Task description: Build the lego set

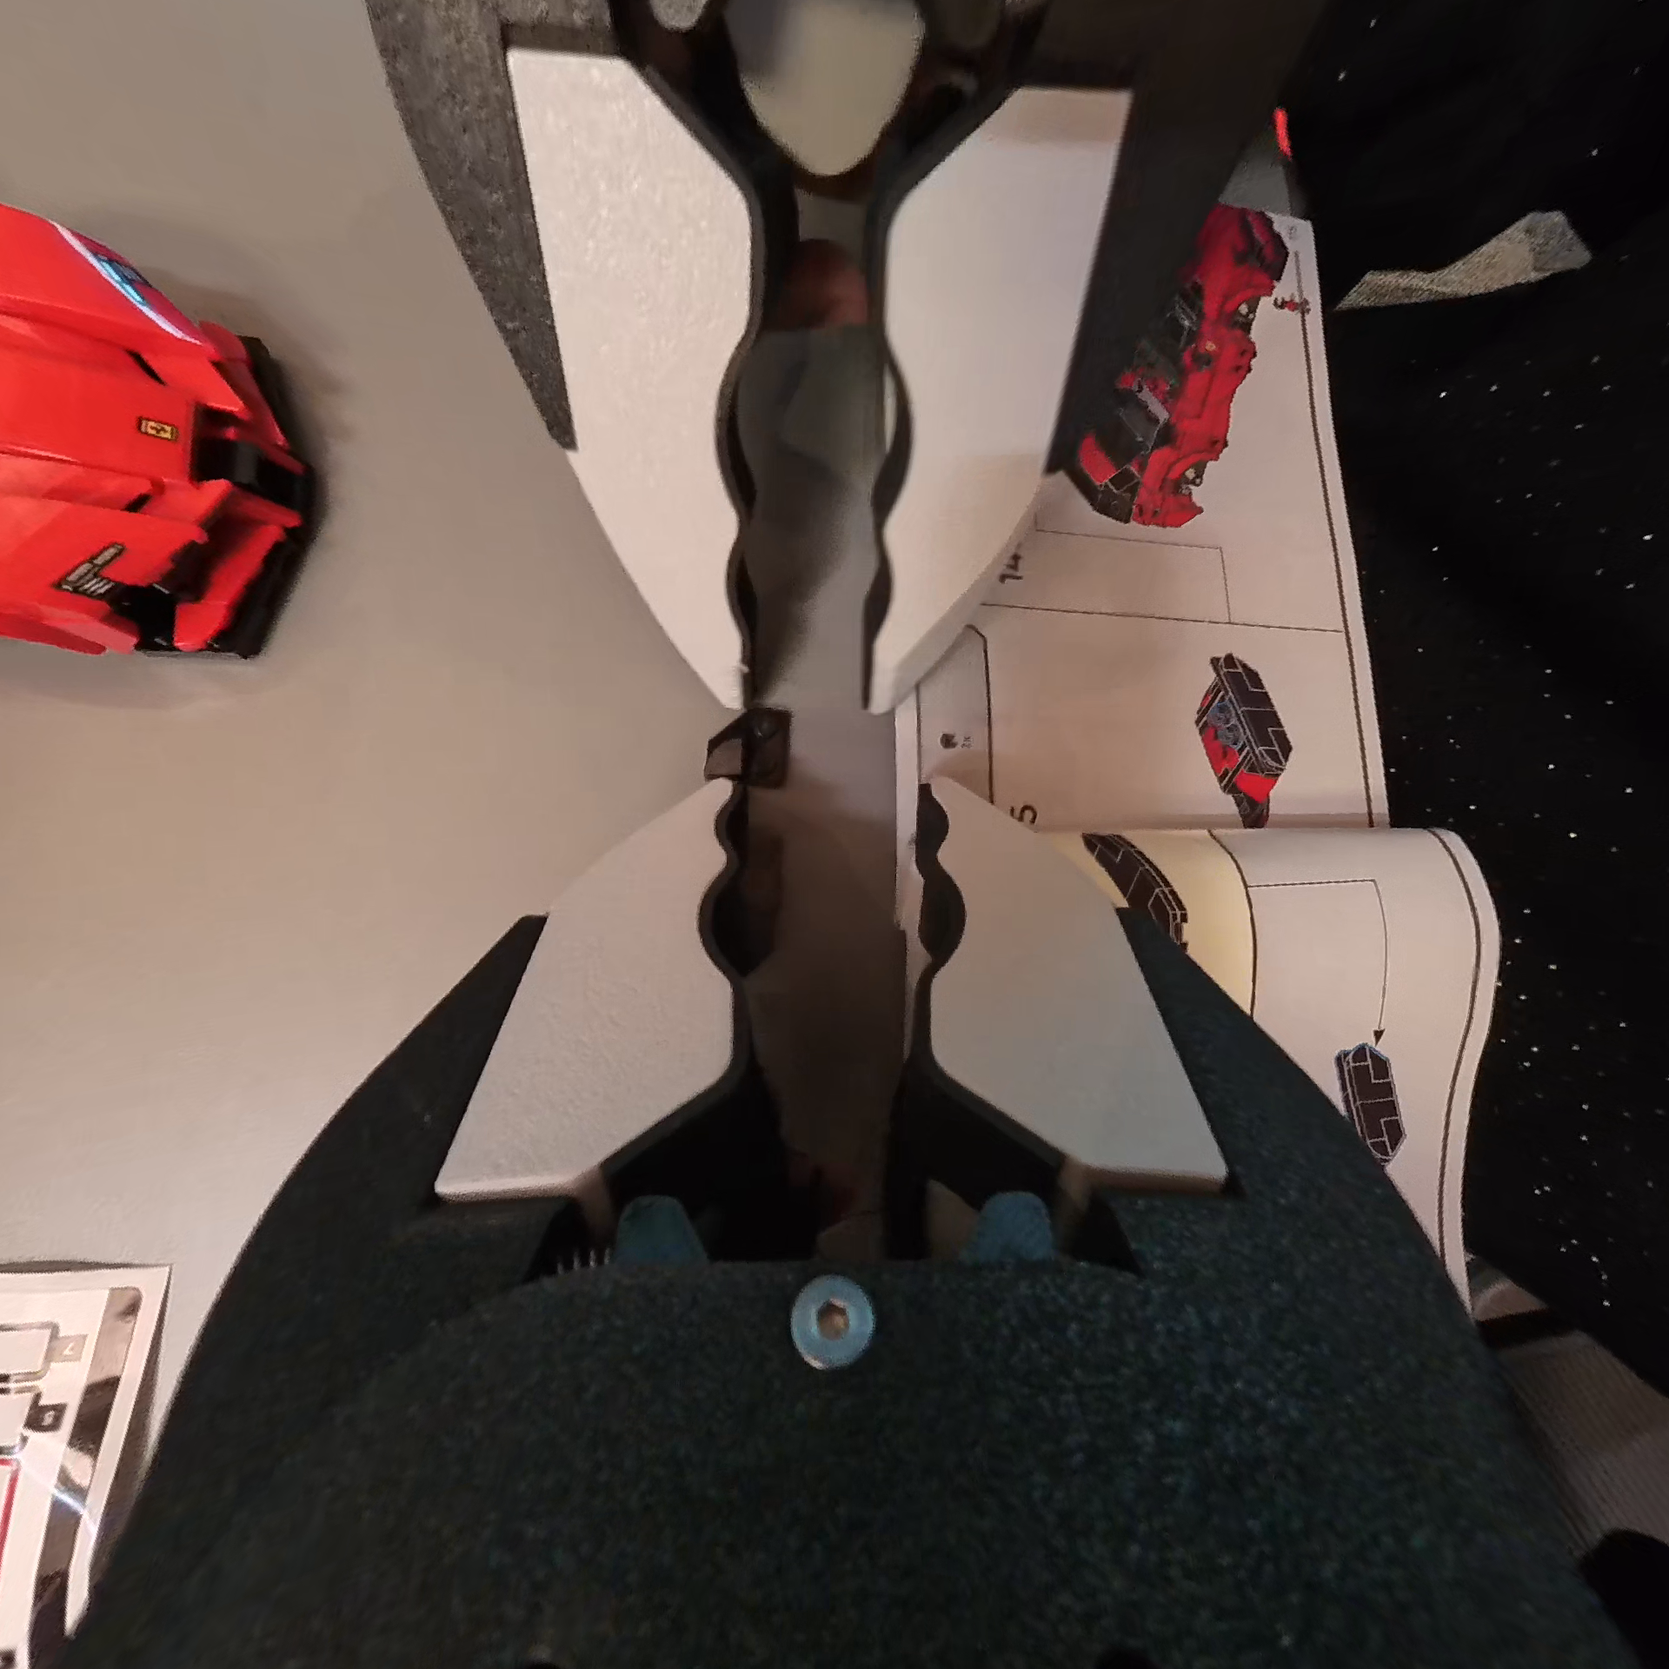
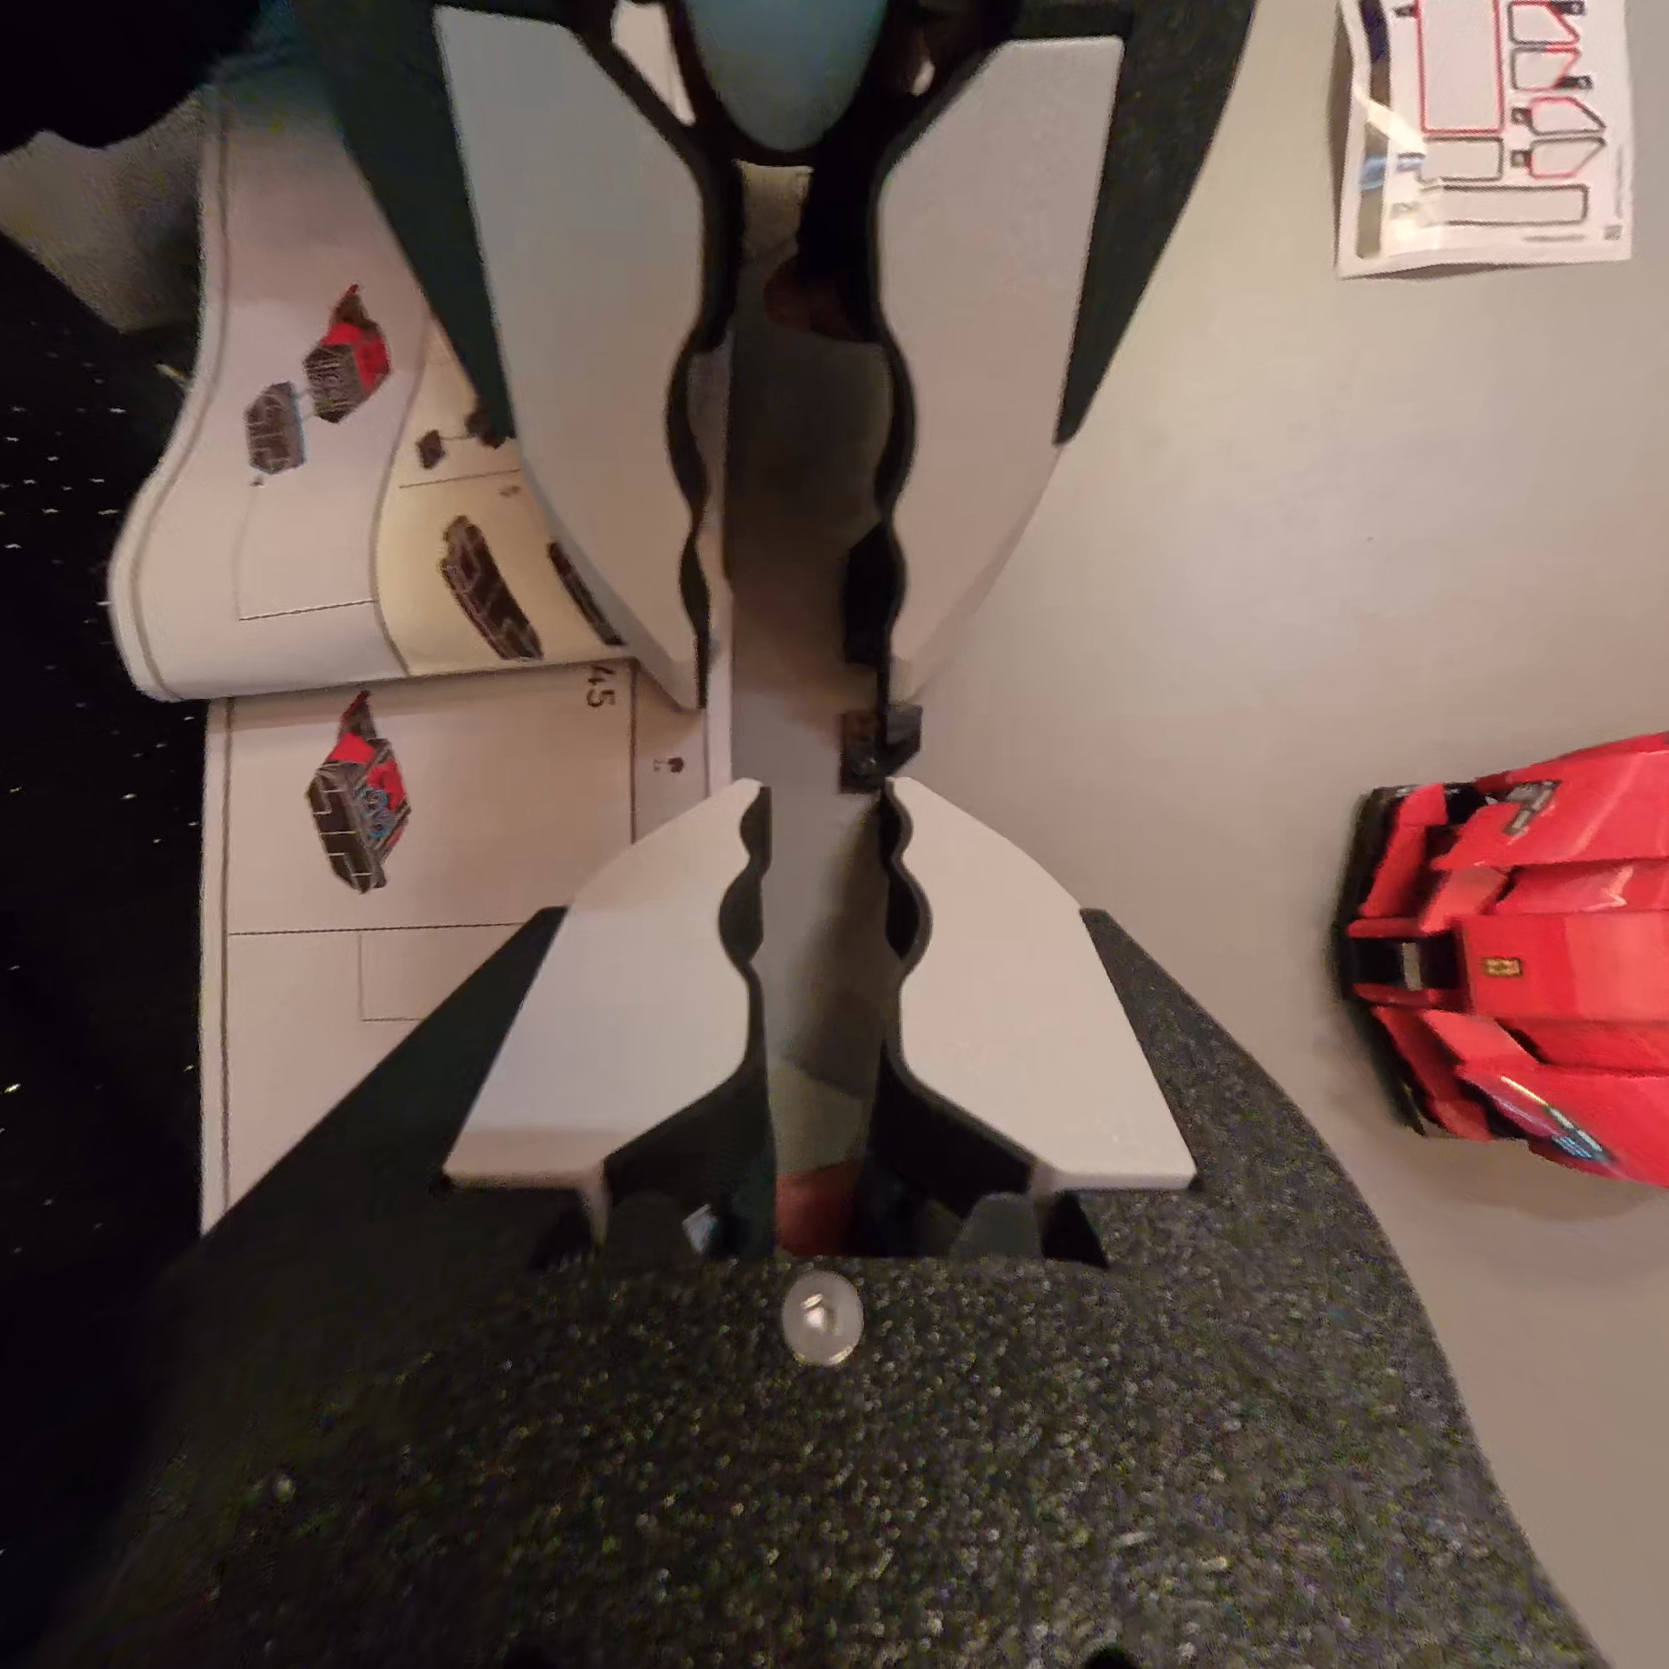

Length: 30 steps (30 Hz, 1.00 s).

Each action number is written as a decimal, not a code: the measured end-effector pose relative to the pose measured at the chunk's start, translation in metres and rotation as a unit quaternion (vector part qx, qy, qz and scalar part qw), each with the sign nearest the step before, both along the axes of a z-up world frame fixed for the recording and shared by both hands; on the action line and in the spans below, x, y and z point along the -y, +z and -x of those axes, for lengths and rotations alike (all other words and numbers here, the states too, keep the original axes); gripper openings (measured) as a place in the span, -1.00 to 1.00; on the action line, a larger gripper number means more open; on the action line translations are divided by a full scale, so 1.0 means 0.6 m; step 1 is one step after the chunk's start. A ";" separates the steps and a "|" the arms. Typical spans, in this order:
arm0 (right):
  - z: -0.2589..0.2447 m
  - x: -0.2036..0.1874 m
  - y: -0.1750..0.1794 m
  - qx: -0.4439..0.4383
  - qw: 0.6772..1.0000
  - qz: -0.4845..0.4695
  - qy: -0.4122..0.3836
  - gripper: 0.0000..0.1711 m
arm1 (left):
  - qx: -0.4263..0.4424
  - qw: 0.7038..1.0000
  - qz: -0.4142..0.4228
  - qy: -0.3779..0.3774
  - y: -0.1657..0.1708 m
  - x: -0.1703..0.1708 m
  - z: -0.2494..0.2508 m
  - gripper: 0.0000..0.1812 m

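Here | both grippers' fingers parted, empty, tip-to-tip | black piece [image 1: 748, 748] between | booklet [image 1: 1165, 722] edge beside

Opposed wrist views, close overhead, sharing red car [image 1: 135, 442]

Both the left gripper [image 1: 826, 795] and right gripper [image 2: 826, 786] have speckled black bodies, pale grey wavy-edged fingers [image 1: 632, 975] and one silver screw [image 1: 832, 1324].

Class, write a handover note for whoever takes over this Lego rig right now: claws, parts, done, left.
Left claw open, right claw open, tip to tip over the table.
Small black piece sits between their tips on one side, clamped by neither.
Red car looks largely built, lying apart.
Instruction booklet open beside them.
Left: grasp the piece, probably fit it.
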State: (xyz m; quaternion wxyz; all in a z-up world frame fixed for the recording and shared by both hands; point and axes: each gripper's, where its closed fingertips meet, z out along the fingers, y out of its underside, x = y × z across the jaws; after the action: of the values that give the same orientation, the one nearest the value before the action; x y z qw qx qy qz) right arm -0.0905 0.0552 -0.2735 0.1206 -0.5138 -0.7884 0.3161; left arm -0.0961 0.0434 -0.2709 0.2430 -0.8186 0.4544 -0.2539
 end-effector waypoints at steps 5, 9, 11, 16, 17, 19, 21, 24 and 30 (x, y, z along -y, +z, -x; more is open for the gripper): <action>0.007 -0.008 -0.002 -0.005 1.000 -0.004 -0.027 -0.82 | 0.003 1.000 0.001 -0.003 0.001 0.001 -0.006 -0.61; 0.008 -0.007 -0.002 -0.006 0.999 -0.005 -0.035 -0.86 | 0.011 1.000 0.000 -0.005 0.004 0.002 -0.010 -0.61; 0.009 -0.006 -0.003 -0.007 0.999 -0.005 -0.037 -0.87 | 0.011 1.000 0.002 -0.005 0.004 0.003 -0.010 -0.61; 0.006 -0.006 -0.002 -0.007 0.999 -0.009 -0.035 -0.86 | 0.010 1.000 -0.004 0.004 0.013 0.001 0.004 -0.61; 0.006 -0.006 -0.003 -0.007 0.999 -0.009 -0.036 -0.86 | 0.009 1.000 -0.010 0.013 0.015 -0.004 0.009 -0.59; 0.007 -0.006 -0.003 -0.008 0.999 -0.010 -0.035 -0.87 | 0.006 1.000 -0.015 0.022 0.014 -0.014 0.014 -0.53; 0.008 -0.006 -0.003 -0.008 0.999 -0.010 -0.036 -0.87 | 0.008 1.000 -0.010 0.014 0.009 -0.014 0.009 -0.49; 0.008 -0.006 -0.003 -0.009 0.999 -0.012 -0.039 -0.87 | 0.005 1.000 -0.006 -0.002 0.003 -0.008 0.000 -0.49; 0.009 -0.008 -0.003 -0.010 0.999 -0.011 -0.046 -0.90 | 0.003 1.000 -0.008 -0.005 0.006 -0.001 -0.003 -0.52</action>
State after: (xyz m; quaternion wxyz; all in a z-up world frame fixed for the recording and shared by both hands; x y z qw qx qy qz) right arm -0.0959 0.0599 -0.2753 0.1488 -0.5445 -0.7664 0.3068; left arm -0.0940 0.0438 -0.2674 0.2500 -0.8134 0.4598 -0.2541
